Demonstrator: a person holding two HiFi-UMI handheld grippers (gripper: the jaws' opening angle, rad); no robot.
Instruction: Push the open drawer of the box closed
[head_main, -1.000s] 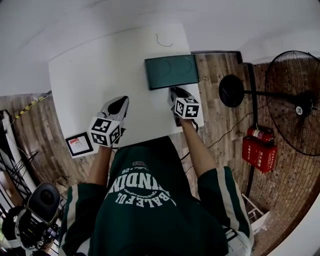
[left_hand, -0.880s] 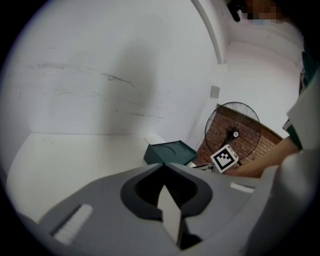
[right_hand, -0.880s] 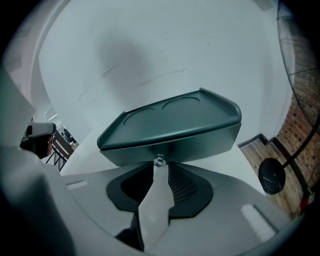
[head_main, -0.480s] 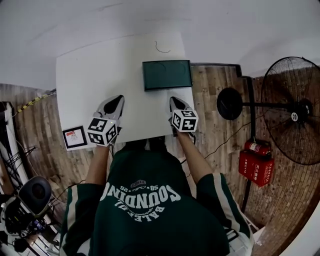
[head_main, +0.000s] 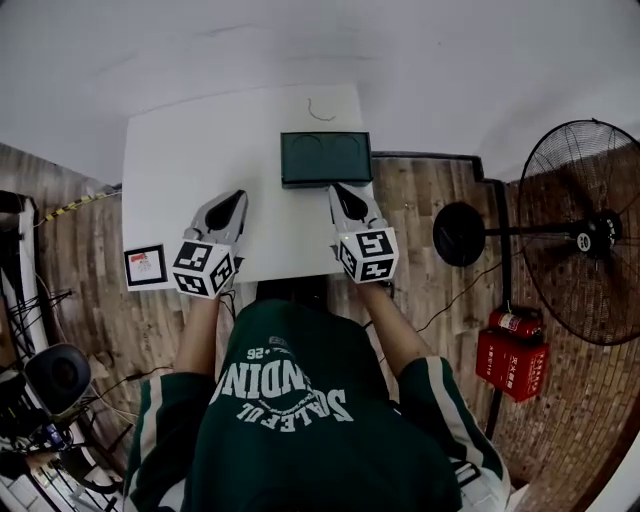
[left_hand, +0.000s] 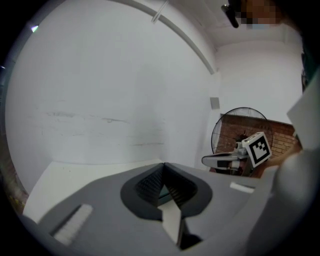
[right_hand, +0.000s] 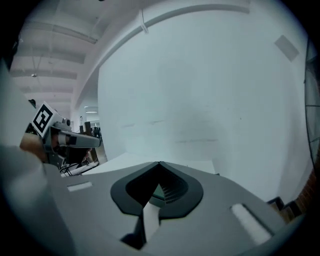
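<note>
Left tool (head_main: 232, 206) and right tool (head_main: 344, 196), both closed and empty, hover above the white table (head_main: 190, 150) near the dark green box (head_main: 325, 158)

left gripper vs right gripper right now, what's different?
In the head view the right gripper shows its tip at the near edge of the dark green rectangular box. The left gripper is over bare white table, off to the box's left. The left gripper is near a small black-framed card, while the right gripper is not. Shared: both shut and empty.
</note>
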